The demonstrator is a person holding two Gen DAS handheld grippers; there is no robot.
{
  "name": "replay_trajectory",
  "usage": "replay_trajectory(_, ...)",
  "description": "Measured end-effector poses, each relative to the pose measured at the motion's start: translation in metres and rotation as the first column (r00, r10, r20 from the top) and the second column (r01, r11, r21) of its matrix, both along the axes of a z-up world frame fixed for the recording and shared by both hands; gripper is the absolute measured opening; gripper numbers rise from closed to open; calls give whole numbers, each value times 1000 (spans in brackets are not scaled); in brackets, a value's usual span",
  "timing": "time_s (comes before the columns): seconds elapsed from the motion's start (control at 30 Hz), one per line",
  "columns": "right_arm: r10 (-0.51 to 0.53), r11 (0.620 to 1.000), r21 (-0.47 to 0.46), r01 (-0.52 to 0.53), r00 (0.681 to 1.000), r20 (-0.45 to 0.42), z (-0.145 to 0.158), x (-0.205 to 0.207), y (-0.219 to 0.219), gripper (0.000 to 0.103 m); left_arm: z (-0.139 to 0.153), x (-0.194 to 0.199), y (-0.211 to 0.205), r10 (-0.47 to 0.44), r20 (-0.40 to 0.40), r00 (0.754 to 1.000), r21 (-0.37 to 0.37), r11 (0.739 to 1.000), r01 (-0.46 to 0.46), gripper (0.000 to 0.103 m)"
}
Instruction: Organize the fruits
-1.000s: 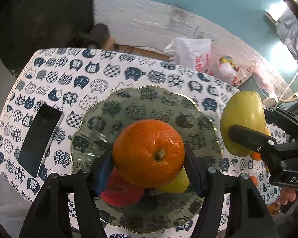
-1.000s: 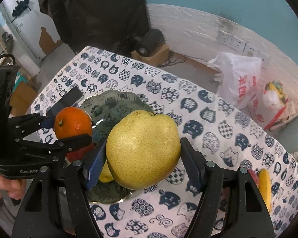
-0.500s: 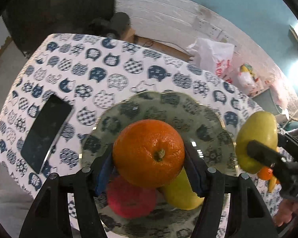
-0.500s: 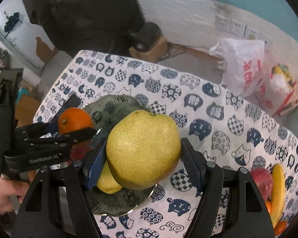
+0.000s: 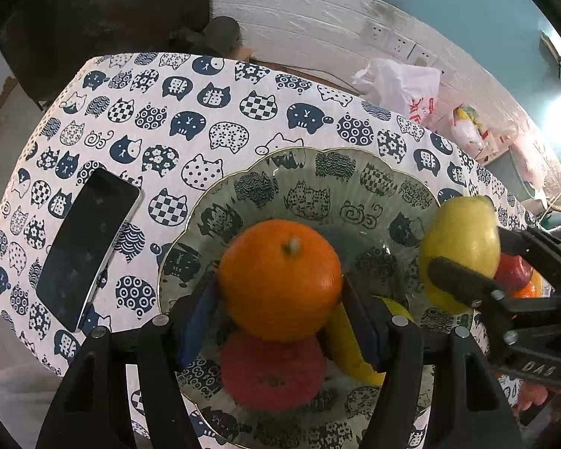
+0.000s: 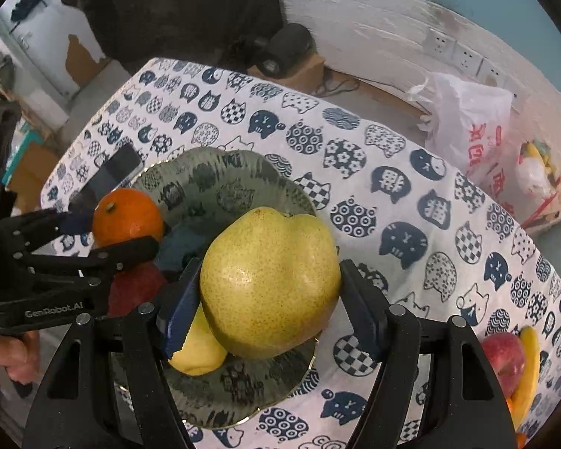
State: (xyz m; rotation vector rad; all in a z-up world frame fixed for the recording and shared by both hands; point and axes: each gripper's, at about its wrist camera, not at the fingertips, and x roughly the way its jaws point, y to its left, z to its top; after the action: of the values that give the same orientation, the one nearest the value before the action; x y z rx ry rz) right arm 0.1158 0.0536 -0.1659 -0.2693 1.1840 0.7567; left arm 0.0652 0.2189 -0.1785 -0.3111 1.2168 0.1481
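— So, left gripper [image 5: 280, 299]?
— Clamped on the orange [image 5: 280, 280], held over the plate [image 5: 355, 172], above a red fruit [image 5: 273, 370].
— Right gripper [image 6: 269, 299]?
— Jaws pinch the pear [image 6: 269, 280] at the plate's near rim, angled toward the left tool. A lemon [image 6: 196, 351] lies beneath.
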Motion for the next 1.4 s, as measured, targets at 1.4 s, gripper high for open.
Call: replay_trajectory(1.4, 15, 999, 47, -13, 999, -47, -5, -19, -6, 74, 13, -30, -7, -43, -14, 999, 71, 996, 44, 72)
